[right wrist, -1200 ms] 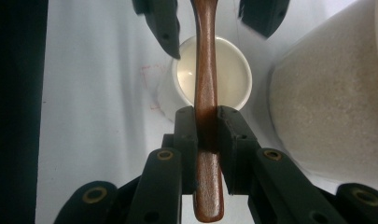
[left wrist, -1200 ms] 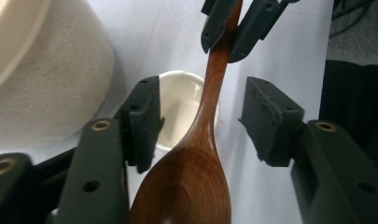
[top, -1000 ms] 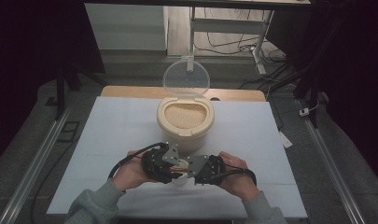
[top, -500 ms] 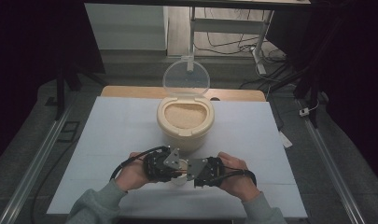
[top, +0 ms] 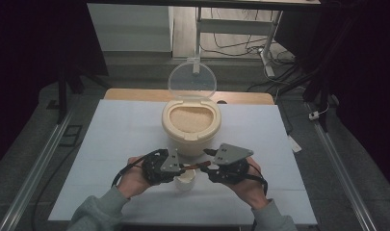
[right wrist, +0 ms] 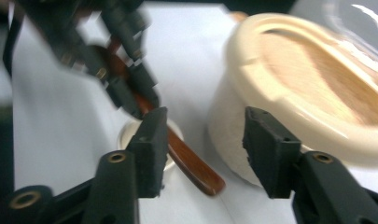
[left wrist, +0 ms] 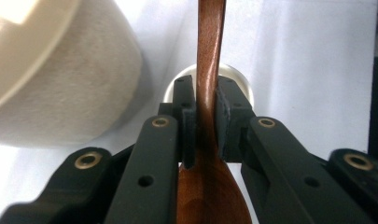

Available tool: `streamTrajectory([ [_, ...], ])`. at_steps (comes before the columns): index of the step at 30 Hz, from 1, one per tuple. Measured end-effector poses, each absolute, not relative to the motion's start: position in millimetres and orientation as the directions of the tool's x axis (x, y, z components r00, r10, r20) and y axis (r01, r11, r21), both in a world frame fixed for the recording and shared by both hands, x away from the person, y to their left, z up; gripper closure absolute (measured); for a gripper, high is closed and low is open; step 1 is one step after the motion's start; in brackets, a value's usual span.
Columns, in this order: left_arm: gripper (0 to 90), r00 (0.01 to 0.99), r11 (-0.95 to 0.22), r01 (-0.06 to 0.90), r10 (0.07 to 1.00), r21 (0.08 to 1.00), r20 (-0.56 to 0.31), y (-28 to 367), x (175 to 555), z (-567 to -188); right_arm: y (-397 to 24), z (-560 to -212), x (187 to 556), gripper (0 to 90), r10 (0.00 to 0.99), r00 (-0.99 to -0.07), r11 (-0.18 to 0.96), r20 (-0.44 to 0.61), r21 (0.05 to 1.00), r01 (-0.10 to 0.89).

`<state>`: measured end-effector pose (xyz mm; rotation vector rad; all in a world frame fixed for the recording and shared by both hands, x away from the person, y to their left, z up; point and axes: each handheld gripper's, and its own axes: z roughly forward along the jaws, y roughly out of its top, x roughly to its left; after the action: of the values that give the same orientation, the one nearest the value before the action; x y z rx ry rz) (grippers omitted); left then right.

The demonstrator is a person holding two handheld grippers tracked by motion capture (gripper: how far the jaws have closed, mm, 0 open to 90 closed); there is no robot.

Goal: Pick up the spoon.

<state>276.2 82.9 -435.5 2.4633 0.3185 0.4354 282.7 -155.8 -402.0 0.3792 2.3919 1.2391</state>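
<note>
Cream container [top: 190, 126] of tan grain, clear lid [top: 192, 80] raised, left gripper [left wrist: 206, 116] clamping wooden spoon [left wrist: 209, 70], handle toward parted, empty right gripper [right wrist: 203, 144], above small cup [top: 185, 179].

White table [top: 110, 144], wooden edge at 12 o'clock; cables [top: 240, 45] on floor beyond; metal rails [top: 33, 168] at 3 and 9.
</note>
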Motion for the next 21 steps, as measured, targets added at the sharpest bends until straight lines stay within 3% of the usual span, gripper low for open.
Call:
streamTrajectory([
  [3,79.3,0.908,-0.769,0.129,0.346,0.626,0.237,86.5,276.0,-434.4,-169.0,-403.3,284.1,43.2,0.529,-0.836,0.475,-0.143,0.867,0.153],
  [8,79.3,0.894,-0.743,0.130,0.374,0.656,0.247,88.9,275.9,-432.4,-183.5,-411.9,286.0,35.0,0.606,-0.795,0.361,-0.024,0.899,0.248],
  [21,79.3,0.855,-0.674,0.106,0.437,0.731,0.279,87.8,270.9,-427.8,-166.4,-427.3,281.5,31.9,0.636,-0.761,0.220,0.129,0.915,0.339],
])
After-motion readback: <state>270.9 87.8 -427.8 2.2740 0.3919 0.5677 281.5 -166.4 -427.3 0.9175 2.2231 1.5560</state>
